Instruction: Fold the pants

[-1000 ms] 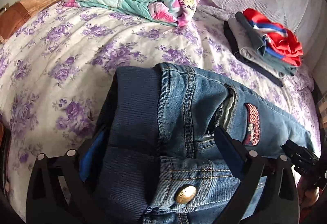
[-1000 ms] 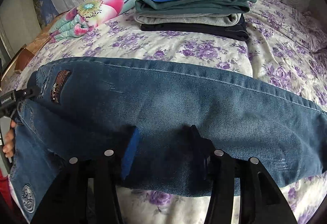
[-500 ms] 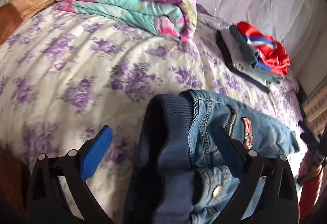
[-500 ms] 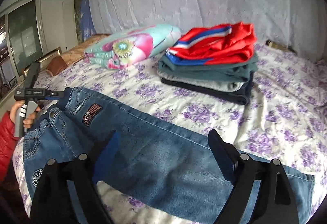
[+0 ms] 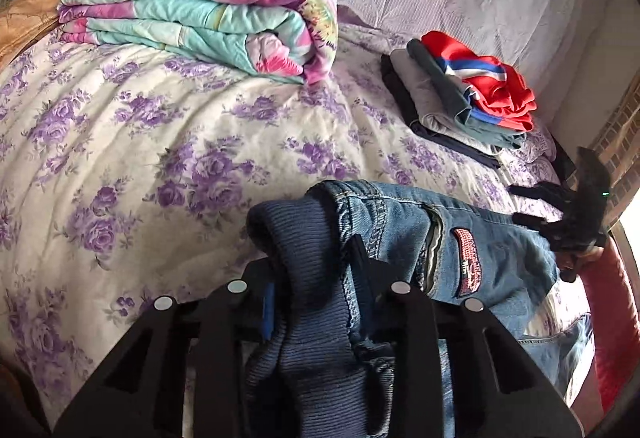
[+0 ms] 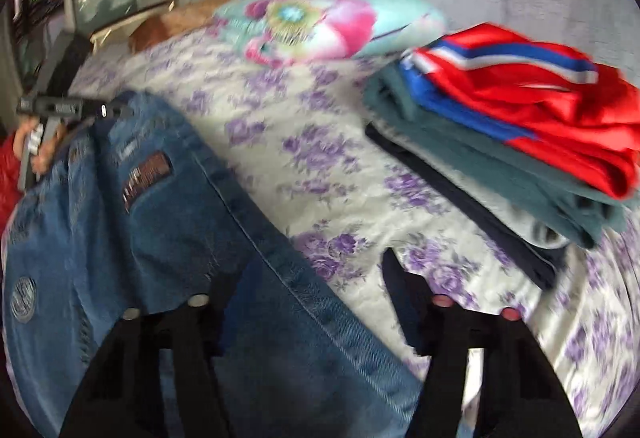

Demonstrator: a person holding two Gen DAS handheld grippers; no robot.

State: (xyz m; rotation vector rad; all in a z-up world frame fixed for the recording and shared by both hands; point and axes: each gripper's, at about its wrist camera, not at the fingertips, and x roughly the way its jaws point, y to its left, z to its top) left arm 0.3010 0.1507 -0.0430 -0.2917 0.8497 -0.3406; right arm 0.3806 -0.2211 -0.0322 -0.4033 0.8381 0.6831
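Note:
Blue denim pants [image 5: 492, 258] with a dark ribbed waistband [image 5: 308, 278] lie along the near edge of the floral bed. My left gripper [image 5: 314, 286] is shut on the waistband, which bunches up between the fingers. In the right wrist view the pants [image 6: 168, 238] stretch from the left side down under my right gripper [image 6: 312, 286], which is open and held above the leg. The left gripper also shows in the right wrist view [image 6: 72, 110] at the waist end. The right gripper shows in the left wrist view [image 5: 560, 214] over the far part of the leg.
A folded floral quilt [image 5: 208, 14] lies at the back of the bed. A stack of folded clothes topped by a red garment [image 6: 520, 126] sits at the right. The bedsheet [image 5: 160, 142] has purple flowers. A window and wall stand at the left in the right wrist view.
My left gripper opened and then shut again on the waistband. My right gripper let go of the leg, opened wide and lifted, swinging its view.

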